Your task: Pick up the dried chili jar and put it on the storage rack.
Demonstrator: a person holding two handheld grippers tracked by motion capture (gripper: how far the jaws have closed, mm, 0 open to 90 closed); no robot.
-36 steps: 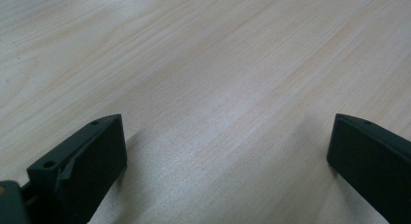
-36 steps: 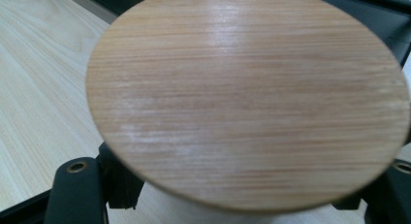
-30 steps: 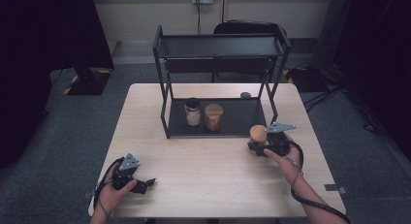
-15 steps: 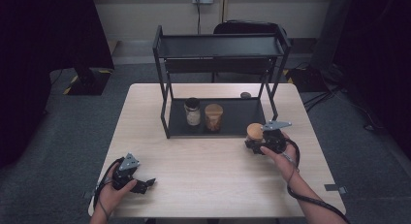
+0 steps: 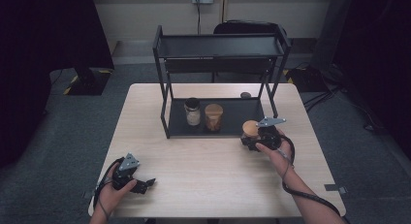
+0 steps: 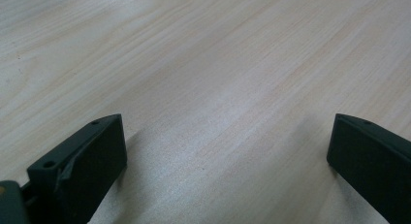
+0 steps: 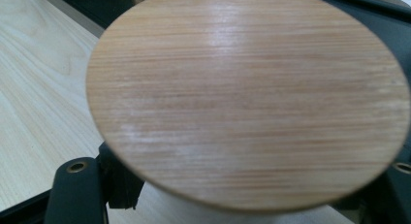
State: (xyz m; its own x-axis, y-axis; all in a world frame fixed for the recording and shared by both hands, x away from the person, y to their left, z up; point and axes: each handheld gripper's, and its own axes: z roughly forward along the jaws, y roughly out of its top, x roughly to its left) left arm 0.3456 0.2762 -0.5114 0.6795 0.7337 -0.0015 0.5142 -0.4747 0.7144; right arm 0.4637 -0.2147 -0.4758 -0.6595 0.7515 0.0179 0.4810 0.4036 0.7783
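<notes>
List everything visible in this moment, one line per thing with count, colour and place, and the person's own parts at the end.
table: 1, light wood, centre of the high view.
shelf rack: 1, black, two tiers, back half of the table.
jars on the rack's bottom tray: 2; a clear, dark-lidded jar, and to its right a brown, wood-lidded jar.
wood-lidded jar: 1, held at the rack's front right corner.
small dark round object: 1, on the table behind the rack.
chair: 1, black, behind the table.
left hand-held gripper: black, open, resting near the table's front left.
right hand-held gripper: black, shut on the wood-lidded jar.
</notes>
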